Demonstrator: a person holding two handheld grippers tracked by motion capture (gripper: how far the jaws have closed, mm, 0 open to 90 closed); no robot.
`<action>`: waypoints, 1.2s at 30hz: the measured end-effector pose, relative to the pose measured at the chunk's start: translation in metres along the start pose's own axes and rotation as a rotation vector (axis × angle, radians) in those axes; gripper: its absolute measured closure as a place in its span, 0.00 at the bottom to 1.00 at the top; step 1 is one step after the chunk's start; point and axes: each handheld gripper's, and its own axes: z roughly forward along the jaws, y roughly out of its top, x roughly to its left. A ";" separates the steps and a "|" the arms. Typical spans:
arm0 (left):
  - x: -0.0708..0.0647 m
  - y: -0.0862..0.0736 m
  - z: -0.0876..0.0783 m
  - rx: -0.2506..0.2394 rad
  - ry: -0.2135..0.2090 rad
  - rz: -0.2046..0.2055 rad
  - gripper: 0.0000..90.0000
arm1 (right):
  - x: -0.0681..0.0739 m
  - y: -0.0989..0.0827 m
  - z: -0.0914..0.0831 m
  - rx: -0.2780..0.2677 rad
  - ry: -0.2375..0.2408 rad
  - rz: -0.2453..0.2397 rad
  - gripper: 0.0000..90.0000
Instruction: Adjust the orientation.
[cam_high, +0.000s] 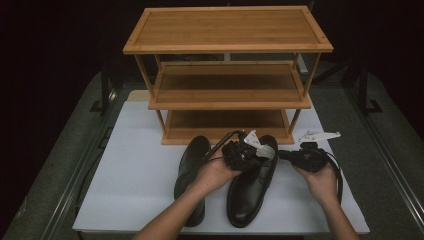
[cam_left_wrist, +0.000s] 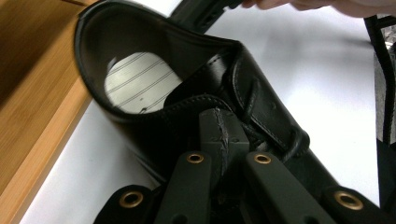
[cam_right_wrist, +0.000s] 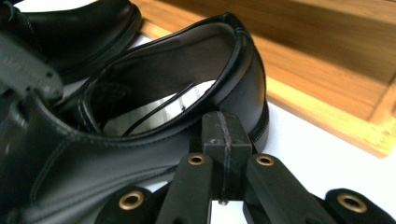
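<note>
Bamboo shoe rack (cam_high: 227, 75), three tiers, is standing at 12 o'clock on the white tabletop (cam_high: 135, 170). High view: two black leather shoes are lying side by side in front of the rack, toes pointing toward 6 o'clock. The left shoe (cam_high: 192, 170) is sitting at 9 o'clock of the right shoe (cam_high: 252, 187). The left hand (cam_high: 215, 175) is holding the left gripper (cam_high: 245, 152) over the right shoe's opening; the right hand (cam_high: 322, 182) is holding the right gripper (cam_high: 295, 156) just at 3 o'clock of that shoe's heel.

Left gripper view: jaws are sitting pressed together, nothing between them, tips just at the right shoe's collar (cam_left_wrist: 196, 100), contact unclear. The pale striped insole (cam_left_wrist: 137, 86) is showing at 11 o'clock, rack wood beyond at 9 o'clock.

Right gripper view: jaws are likewise closed and empty, tips right against the outer heel wall (cam_right_wrist: 243, 88) of the right shoe. The left shoe is lying at 11 o'clock, the rack's bottom shelf (cam_right_wrist: 327, 107) running at 2 o'clock.
</note>
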 end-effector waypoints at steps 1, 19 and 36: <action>0.000 0.000 0.000 -0.001 -0.001 -0.001 1.00 | 0.000 0.002 0.003 0.000 0.004 0.001 1.00; 0.003 -0.006 -0.005 -0.006 -0.023 -0.009 1.00 | 0.019 0.044 0.055 0.049 0.048 -0.079 1.00; 0.011 -0.007 -0.025 -0.072 -0.034 -0.025 1.00 | 0.018 0.014 0.006 -0.009 0.024 -0.042 0.95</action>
